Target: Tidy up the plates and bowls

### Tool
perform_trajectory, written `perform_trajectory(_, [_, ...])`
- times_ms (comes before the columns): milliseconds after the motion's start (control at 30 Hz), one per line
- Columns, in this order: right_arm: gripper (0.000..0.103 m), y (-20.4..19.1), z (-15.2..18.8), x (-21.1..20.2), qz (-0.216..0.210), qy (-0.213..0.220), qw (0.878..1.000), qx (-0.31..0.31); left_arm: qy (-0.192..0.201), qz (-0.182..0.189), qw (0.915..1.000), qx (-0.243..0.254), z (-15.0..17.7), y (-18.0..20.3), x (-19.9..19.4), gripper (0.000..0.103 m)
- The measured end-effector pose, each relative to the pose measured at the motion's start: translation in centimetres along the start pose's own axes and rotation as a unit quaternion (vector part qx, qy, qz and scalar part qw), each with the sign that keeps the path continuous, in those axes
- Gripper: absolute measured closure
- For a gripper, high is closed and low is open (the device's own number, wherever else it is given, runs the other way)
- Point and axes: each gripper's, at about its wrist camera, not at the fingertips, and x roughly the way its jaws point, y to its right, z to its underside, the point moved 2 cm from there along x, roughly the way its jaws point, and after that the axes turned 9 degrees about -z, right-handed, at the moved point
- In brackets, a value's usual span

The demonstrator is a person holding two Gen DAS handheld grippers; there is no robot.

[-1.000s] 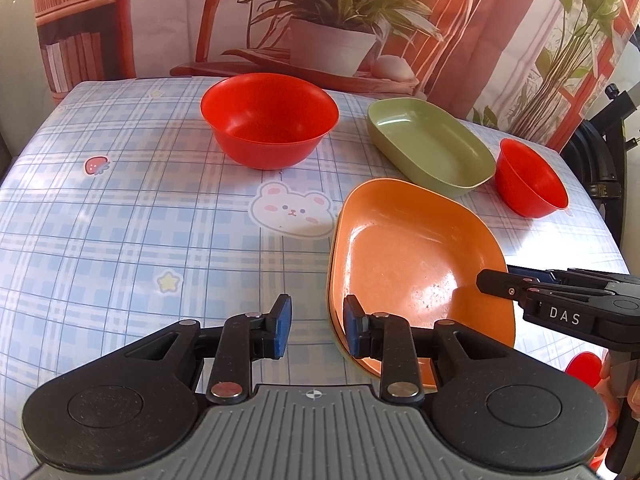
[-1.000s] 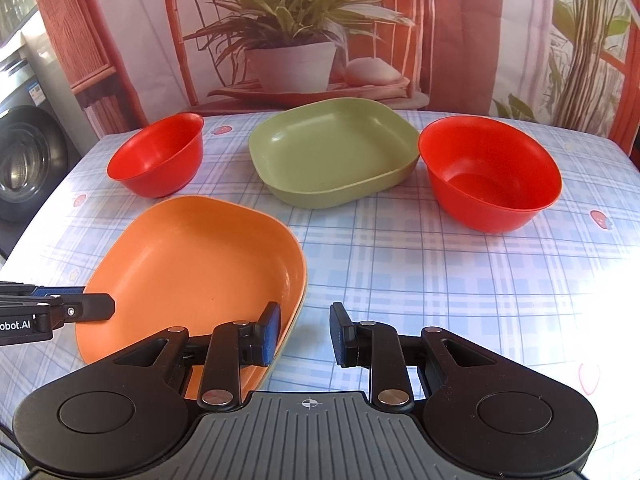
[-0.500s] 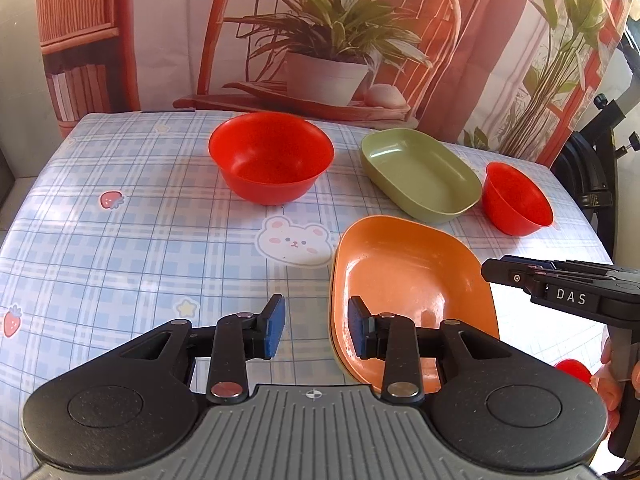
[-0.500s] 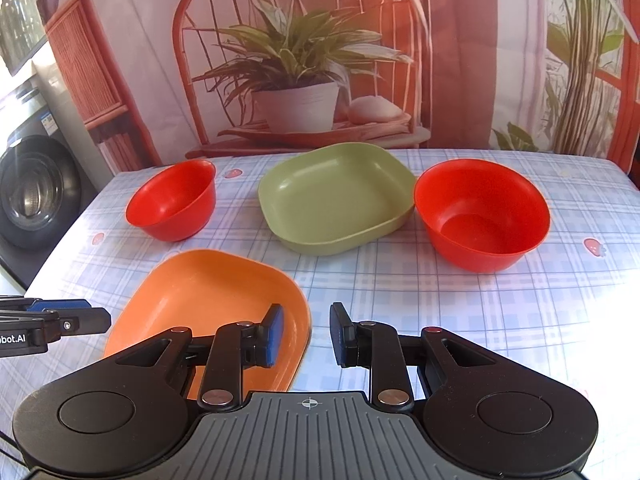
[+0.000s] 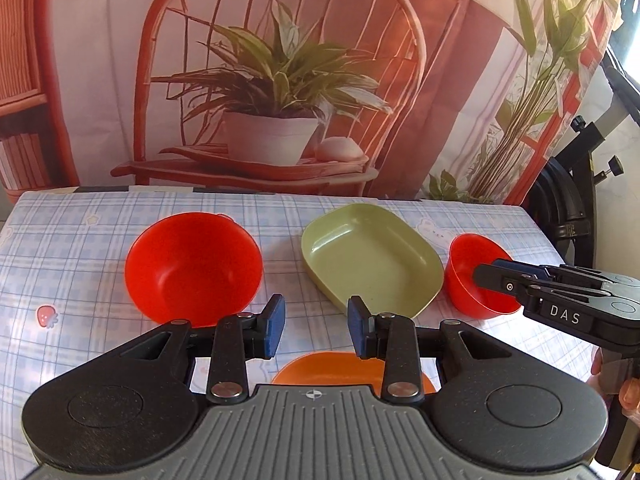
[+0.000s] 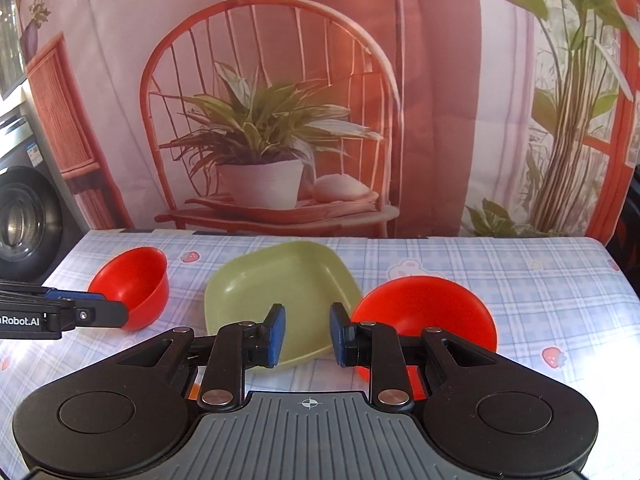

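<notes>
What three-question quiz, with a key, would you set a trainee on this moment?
1. True or false: the left gripper is shut on the orange oval plastic plate.
2. What lies between the left red round plastic bowl and the right red round plastic bowl? A) the orange plate B) the green rounded-rectangular plastic plate C) nothing
3. Fill in: the right gripper is empty, its jaws ____.

Key: 1 false, it is open and empty; 2 B; 3 open.

place: home | cues: washing machine (image 6: 24, 216); checked tablecloth (image 6: 520, 280); printed backdrop (image 6: 280, 80)
</notes>
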Motion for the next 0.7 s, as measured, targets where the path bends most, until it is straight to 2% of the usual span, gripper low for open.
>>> perform_trajectory(233, [0.08,1.8,-2.0,4.9,0.005,-0.017,1.0,-0.01,-0.042,-0.012,0.9989,-0.016,-0.7,1.6,6.0,0.067])
perform_trajectory(367, [0.08,2.3,-2.8,7.4,0.018,-0.024,0.999,-0.033,-0.056,-0.011,0.9983,-0.016,-0.5,2.0,8.0,0.067])
perform_trajectory(633, [0.081,3.9,-2.8,11.8,0.043,-0.074,0.996,-0.031,-0.074,0.009,0.9966,-0.035,0.1,1.9,9.7,0.068])
perform_trajectory(700, [0.085,3.8,-2.5,12.2,0.04,-0.084,0.995,-0.03,-0.073,0.016,0.9966,-0.036,0.2,1.8,9.8,0.082])
